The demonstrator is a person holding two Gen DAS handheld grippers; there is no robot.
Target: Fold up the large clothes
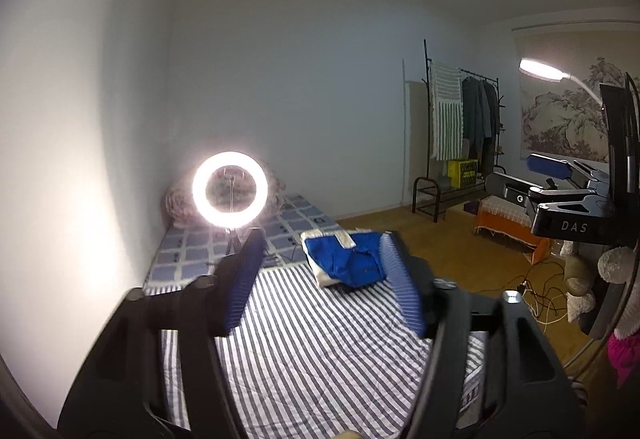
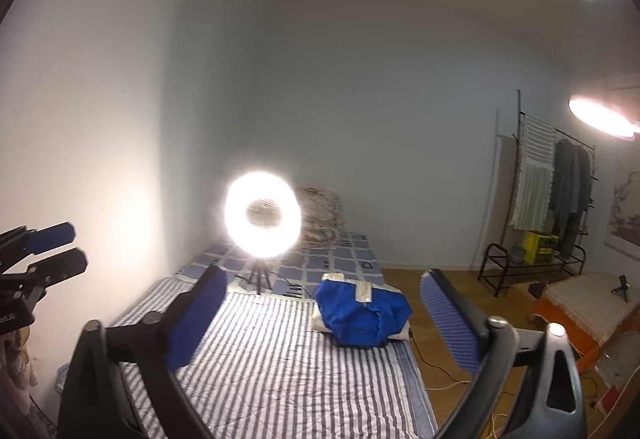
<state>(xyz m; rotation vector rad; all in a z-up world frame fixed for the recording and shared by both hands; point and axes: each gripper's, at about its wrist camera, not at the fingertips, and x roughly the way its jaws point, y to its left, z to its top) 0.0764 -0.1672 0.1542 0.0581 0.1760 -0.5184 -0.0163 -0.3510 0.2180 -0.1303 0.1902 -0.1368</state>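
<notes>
A blue garment with white trim (image 1: 348, 259) lies folded into a bundle on the striped bed sheet (image 1: 320, 359), near the bed's right edge. My left gripper (image 1: 323, 239) hangs open above the sheet, short of the bundle, with nothing between its blue pads. In the right wrist view the same garment (image 2: 360, 319) sits ahead between the widely spread fingers of my right gripper (image 2: 324, 275), which is open and holds nothing. Each gripper shows in the other's view: the right gripper (image 1: 512, 175) at the far right, the left gripper (image 2: 68, 249) at the far left.
A lit ring light (image 2: 262, 217) on a small tripod stands on the bed beyond the garment, with a pillow behind it. A clothes rack (image 1: 464, 119), a yellow crate and an orange stool (image 2: 580, 303) stand on the wooden floor to the right. Cables trail beside the bed.
</notes>
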